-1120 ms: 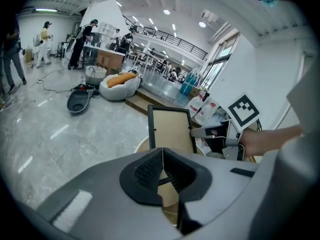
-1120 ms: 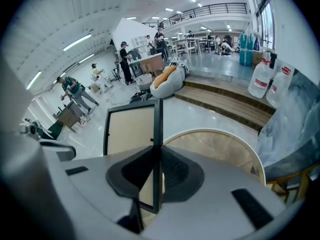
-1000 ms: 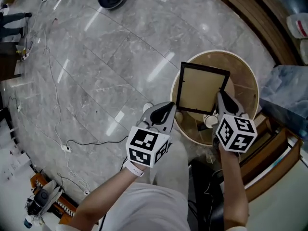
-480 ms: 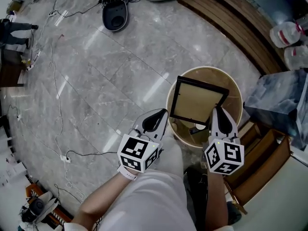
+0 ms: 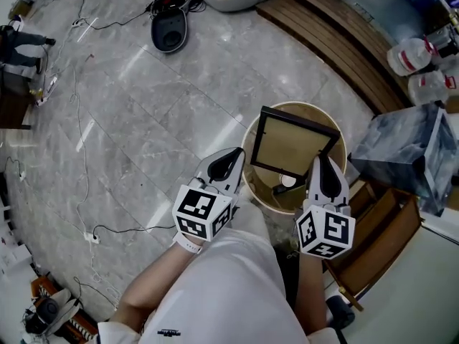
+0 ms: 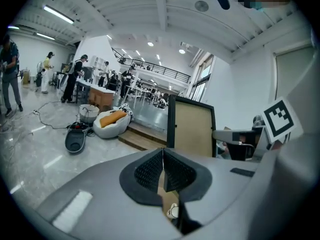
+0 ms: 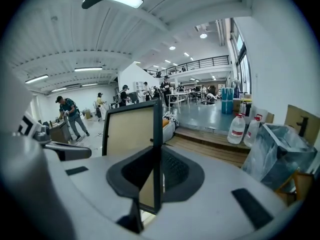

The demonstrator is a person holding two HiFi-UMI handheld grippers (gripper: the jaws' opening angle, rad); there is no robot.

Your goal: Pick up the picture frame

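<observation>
Head view: the picture frame (image 5: 290, 145) hangs tilted above a round tan bin (image 5: 305, 107), clear of its rim, with the marble floor (image 5: 143, 113) far below. The right gripper (image 5: 322, 169) meets the frame's lower right edge. The left gripper (image 5: 231, 160) sits just beside its lower left corner.

Left gripper view: the left gripper (image 6: 163, 169) has its jaws closed, the ribbed pads meeting along a thin line with nothing seen between them. The frame (image 6: 192, 129) stands upright just beyond their tips. Whether it touches them cannot be told.

Right gripper view: the right gripper (image 7: 157, 159) has its jaws clamped on the frame (image 7: 130, 129), whose dark right edge runs up between the pads.
</observation>
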